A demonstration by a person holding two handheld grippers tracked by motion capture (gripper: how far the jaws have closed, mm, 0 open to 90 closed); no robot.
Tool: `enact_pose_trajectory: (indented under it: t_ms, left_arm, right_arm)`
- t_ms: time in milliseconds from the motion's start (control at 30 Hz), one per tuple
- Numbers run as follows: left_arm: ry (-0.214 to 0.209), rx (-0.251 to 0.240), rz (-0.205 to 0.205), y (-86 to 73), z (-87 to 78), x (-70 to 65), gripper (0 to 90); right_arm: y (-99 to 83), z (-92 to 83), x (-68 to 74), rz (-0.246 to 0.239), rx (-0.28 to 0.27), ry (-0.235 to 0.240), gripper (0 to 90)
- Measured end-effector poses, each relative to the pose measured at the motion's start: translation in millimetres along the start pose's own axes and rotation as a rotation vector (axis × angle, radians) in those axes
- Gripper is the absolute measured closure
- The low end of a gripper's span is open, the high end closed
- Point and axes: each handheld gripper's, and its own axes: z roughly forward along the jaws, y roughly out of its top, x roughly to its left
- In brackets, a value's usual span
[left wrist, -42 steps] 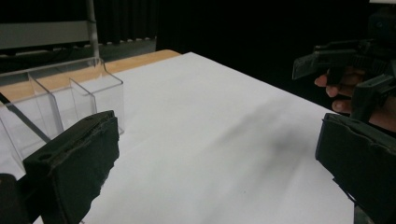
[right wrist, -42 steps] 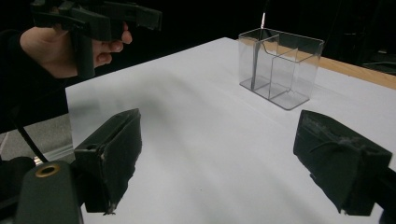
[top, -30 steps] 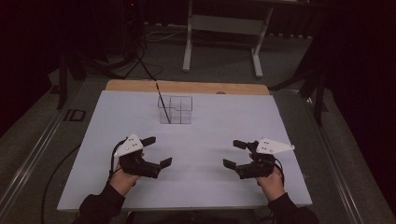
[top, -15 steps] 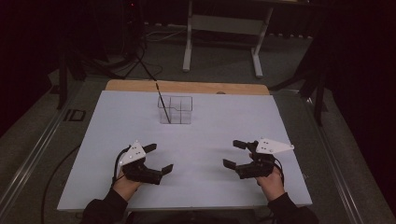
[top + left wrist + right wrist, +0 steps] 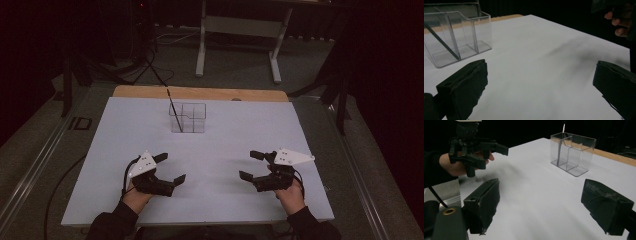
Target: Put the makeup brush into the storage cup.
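Hovering low over the near edge of the white counter (image 5: 215, 150), the left claw (image 5: 170, 169) and right claw (image 5: 254, 165) both gape released and empty, apparently poised to reach. Well beyond them stands the clear plastic divided holder (image 5: 188, 118), a thin dark stick (image 5: 173, 108) leaning in its left compartment.

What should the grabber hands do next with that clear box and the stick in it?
Probably the left gripper should reach forward toward the thin dark stick leaning in the clear plastic box. Both grippers, the right gripper too, are open and hold nothing, and the box stands far from them at the back of the white table, on the left gripper's side.
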Motion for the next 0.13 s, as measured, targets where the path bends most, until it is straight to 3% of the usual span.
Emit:
enact_pose_trajectory:
  t_ms: [133]
  left_arm:
    - [-0.001,-0.001,-0.001,0.2,-0.3,-0.1,0.1]
  right_arm:
    - [-0.7,0.3,-0.2,0.003,0.004,-0.001,14.9]
